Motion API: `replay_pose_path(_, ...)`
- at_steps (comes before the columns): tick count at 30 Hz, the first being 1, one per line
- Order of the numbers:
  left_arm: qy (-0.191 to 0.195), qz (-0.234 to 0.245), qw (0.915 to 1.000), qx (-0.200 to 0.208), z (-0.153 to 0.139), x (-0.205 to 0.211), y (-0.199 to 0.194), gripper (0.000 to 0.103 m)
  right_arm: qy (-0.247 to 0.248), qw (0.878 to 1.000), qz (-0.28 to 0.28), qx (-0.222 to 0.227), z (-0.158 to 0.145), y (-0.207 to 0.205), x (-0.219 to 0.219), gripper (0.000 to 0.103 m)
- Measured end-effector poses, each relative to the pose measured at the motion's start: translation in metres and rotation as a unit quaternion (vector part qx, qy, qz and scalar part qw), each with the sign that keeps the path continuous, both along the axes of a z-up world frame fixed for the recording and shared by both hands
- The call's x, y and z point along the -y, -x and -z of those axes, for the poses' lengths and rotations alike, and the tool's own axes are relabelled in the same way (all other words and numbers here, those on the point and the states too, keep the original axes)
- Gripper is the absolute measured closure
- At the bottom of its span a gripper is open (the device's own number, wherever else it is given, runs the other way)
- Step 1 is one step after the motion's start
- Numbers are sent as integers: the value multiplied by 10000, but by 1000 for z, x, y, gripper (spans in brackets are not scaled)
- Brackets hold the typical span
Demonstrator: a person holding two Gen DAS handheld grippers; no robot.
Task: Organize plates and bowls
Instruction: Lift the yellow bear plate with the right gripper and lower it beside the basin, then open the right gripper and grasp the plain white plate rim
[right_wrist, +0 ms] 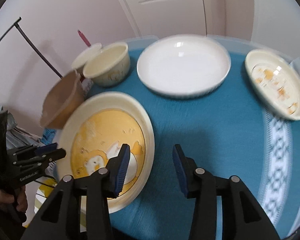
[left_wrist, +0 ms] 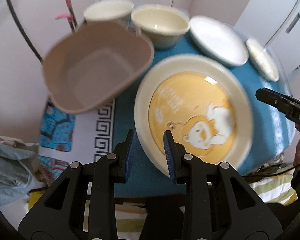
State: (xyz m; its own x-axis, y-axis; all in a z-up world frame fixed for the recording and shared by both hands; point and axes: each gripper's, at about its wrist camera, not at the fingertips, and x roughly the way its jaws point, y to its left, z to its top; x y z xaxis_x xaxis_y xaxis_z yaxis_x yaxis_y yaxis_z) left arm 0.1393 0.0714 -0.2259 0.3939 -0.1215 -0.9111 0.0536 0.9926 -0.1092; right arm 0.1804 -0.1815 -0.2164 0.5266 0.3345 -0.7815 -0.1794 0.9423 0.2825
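Note:
A cream plate with an orange bear picture [left_wrist: 192,110] [right_wrist: 108,142] lies on the blue cloth [right_wrist: 210,130]. My left gripper [left_wrist: 150,152] is open, its jaws astride the plate's near rim. My right gripper [right_wrist: 150,168] is open and empty, just right of that plate. A brown squarish bowl [left_wrist: 96,68] [right_wrist: 60,102] sits at the left. Behind are a cream bowl [left_wrist: 160,26] [right_wrist: 108,66], a second pale bowl [left_wrist: 108,12], a white deep plate [left_wrist: 218,40] [right_wrist: 184,66] and a cream dish with orange marks [left_wrist: 262,58] [right_wrist: 276,86].
The table ends close on the left, with patterned fabric [left_wrist: 56,128] and clothes [left_wrist: 8,170] below. A pink-tipped stick [left_wrist: 68,4] leans at the wall. A white door [right_wrist: 170,6] stands behind the table. Striped bedding [left_wrist: 270,190] lies at the near right.

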Motion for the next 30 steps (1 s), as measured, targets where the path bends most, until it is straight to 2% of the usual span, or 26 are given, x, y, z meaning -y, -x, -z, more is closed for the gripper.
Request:
replay_pose_path(4, 42, 113, 9989, 454, -38, 7, -4, 78, 29, 9990, 174, 407, -38, 2, 13, 62)
replay_pose_path(6, 229, 215, 9972, 673, -55, 17, -17, 77, -11, 9977, 252, 627, -54, 0, 20, 51)
replay_pose_path(7, 287, 257, 9965, 744, -61, 23, -23, 75, -47, 9968, 288, 749, -63, -3, 26, 36)
replay_pose_path(8, 340, 299, 9958, 798, -66, 29, -30, 62, -61, 9960, 291, 838, -71, -6, 32, 20)
replay_pose_path(9, 397, 309, 9953, 828, -72, 38, -39, 47, -63, 9955, 273, 901, -79, -10, 35, 15)
replay_pose_path(10, 485, 254, 9946, 883, -76, 45, -46, 8, -69, 9951, 244, 959, -85, -13, 41, 14)
replay_pose_path(11, 601, 146, 9928, 1028, -81, 47, -52, 0, -81, 9945, 206, 1026, -91, -17, 46, 14)
replay_pose_path(13, 792, 38, 9910, 1075, -84, 56, -64, 0, -129, 9932, 72, 1151, -100, -28, 55, 13)
replay_pose_path(16, 914, -246, 9927, 748, -75, 70, -88, 0, -104, 9918, -259, 1247, -103, -47, 69, 1)
replay_pose_path(18, 1012, -563, 9919, 527, -67, 76, -101, 0, -4, 9931, -494, 1062, -101, -62, 76, 1)
replay_pose_path(19, 1075, -677, 9907, 479, -63, 77, -102, 0, 89, 9943, -661, 835, -98, -75, 80, 1)
replay_pose_path(21, 1280, -993, 9859, 412, -55, 81, -109, 0, 170, 9937, -966, 543, -90, -96, 87, 0)
replay_pose_path(25, 1238, -1559, 9796, 274, -37, 92, -124, 0, 331, 9909, -1291, 201, -73, -143, 102, 0)
replay_pose_path(30, 1208, -1906, 9742, 11, -12, 106, -145, 0, 482, 9815, -1833, -286, -38, -193, 104, 0)
